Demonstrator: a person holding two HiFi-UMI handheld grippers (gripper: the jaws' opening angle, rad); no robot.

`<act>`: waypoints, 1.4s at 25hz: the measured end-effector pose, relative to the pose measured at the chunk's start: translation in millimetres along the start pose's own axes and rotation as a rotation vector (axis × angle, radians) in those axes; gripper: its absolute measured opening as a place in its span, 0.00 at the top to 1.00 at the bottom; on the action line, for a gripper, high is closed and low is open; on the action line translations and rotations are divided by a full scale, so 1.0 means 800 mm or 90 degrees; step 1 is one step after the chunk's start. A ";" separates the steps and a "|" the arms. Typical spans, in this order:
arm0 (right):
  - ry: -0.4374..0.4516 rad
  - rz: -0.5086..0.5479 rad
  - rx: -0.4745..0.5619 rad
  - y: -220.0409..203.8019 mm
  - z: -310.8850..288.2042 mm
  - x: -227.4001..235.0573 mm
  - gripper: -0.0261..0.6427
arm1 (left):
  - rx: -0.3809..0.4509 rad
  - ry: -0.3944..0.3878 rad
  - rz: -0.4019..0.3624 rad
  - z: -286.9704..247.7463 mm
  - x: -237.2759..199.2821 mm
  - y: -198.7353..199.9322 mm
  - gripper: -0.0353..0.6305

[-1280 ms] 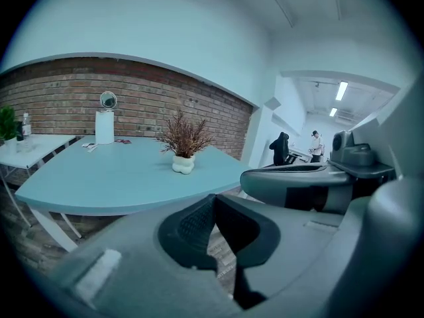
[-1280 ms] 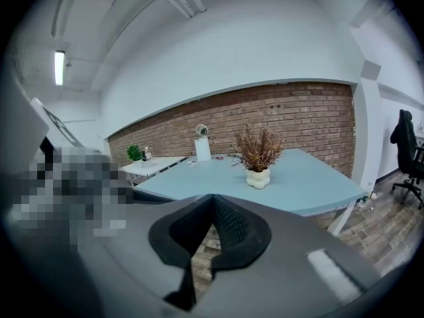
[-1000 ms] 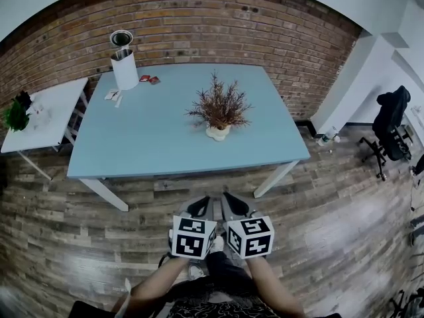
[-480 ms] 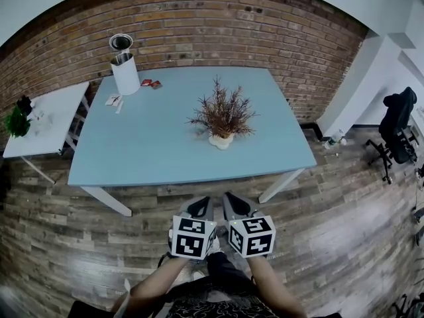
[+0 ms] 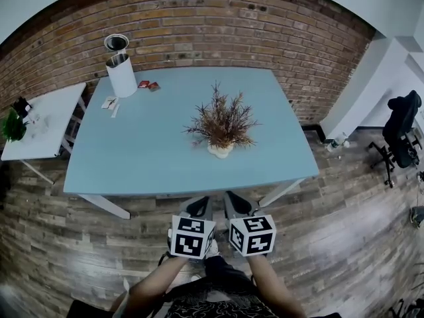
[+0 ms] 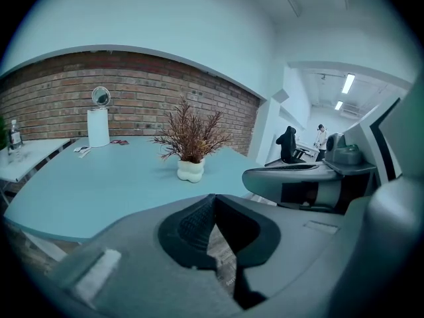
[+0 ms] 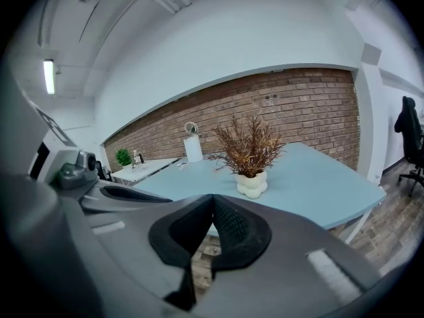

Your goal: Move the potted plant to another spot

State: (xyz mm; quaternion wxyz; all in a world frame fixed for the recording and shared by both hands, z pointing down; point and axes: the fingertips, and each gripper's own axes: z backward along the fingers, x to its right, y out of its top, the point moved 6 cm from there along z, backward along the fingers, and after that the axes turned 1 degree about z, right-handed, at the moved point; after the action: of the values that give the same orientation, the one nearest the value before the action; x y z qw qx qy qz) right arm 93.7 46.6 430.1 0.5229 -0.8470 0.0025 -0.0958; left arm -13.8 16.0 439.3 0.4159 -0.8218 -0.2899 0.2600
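The potted plant point(image 5: 222, 123) has dry brown twigs in a lumpy white pot and stands upright right of the middle of the light blue table point(image 5: 139, 151). Both grippers are held side by side over the wooden floor, just short of the table's near edge and well apart from the plant. My left gripper point(image 5: 197, 207) is shut with nothing in it, and so is my right gripper point(image 5: 237, 204). The left gripper view shows the pot point(image 6: 191, 170) ahead beyond its closed jaws. In the right gripper view the pot point(image 7: 252, 183) stands slightly right of the closed jaws.
A white cylinder point(image 5: 122, 73) with a small round mirror above it stands at the table's back left, with small red items point(image 5: 148, 85) beside it. A white side table point(image 5: 46, 121) with a green plant point(image 5: 12, 123) is at the left. A brick wall runs behind. A black office chair point(image 5: 401, 128) stands at the right.
The table and plant have drawn closer in the head view. Both grippers, still shut, now reach almost to the table's near edge.
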 end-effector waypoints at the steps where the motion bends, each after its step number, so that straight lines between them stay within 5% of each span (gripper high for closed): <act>1: 0.000 0.000 -0.001 0.001 -0.004 0.004 0.95 | -0.002 0.000 0.002 -0.005 -0.001 0.001 0.95; 35: 0.018 0.049 -0.041 0.016 -0.154 0.124 0.90 | -0.035 0.056 0.023 -0.138 -0.055 0.053 0.95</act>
State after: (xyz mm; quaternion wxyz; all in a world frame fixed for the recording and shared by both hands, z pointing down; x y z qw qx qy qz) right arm 172.2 -78.6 488.2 0.4983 -0.8614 0.0459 -0.0873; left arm 40.6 -94.0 469.1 0.4007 -0.8488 -0.2632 0.2229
